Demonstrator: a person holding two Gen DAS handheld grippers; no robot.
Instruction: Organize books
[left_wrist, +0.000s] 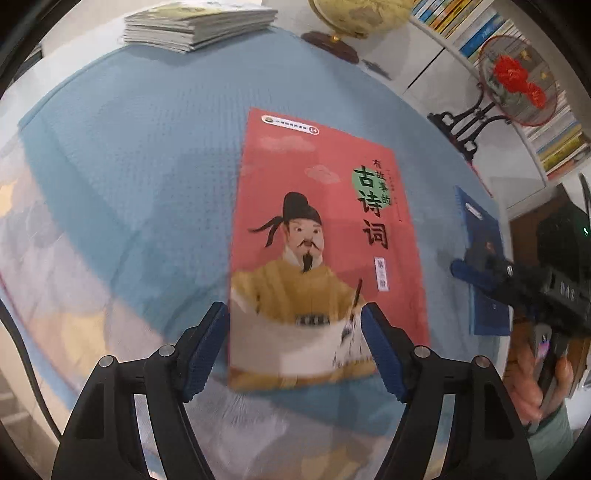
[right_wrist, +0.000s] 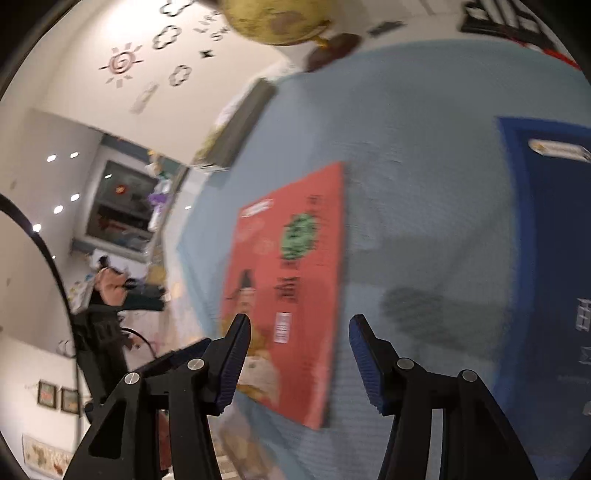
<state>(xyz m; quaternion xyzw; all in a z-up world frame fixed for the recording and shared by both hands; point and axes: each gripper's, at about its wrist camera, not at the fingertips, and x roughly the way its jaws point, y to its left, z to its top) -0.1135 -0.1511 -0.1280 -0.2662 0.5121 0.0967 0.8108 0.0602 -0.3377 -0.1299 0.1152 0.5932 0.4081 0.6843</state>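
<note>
A red picture book (left_wrist: 317, 236) with a robed man on its cover lies flat on the blue cloth (left_wrist: 147, 177). My left gripper (left_wrist: 295, 343) is open, its jaws standing either side of the book's near edge, a little above it. The same red book (right_wrist: 291, 295) shows in the right wrist view. My right gripper (right_wrist: 299, 362) is open and empty over the cloth beside that book. A blue book (left_wrist: 484, 258) lies to the right; the right gripper (left_wrist: 476, 273) hovers over it. It shows large at the right edge (right_wrist: 554, 258). A stack of books (left_wrist: 199, 22) sits at the far edge.
A globe (left_wrist: 354, 18) on a dark base stands at the back of the table. A round red fan on a black stand (left_wrist: 517, 85) stands at the back right before white shelves of books (left_wrist: 554, 129). The table's near edge has a patterned cover (left_wrist: 55, 295).
</note>
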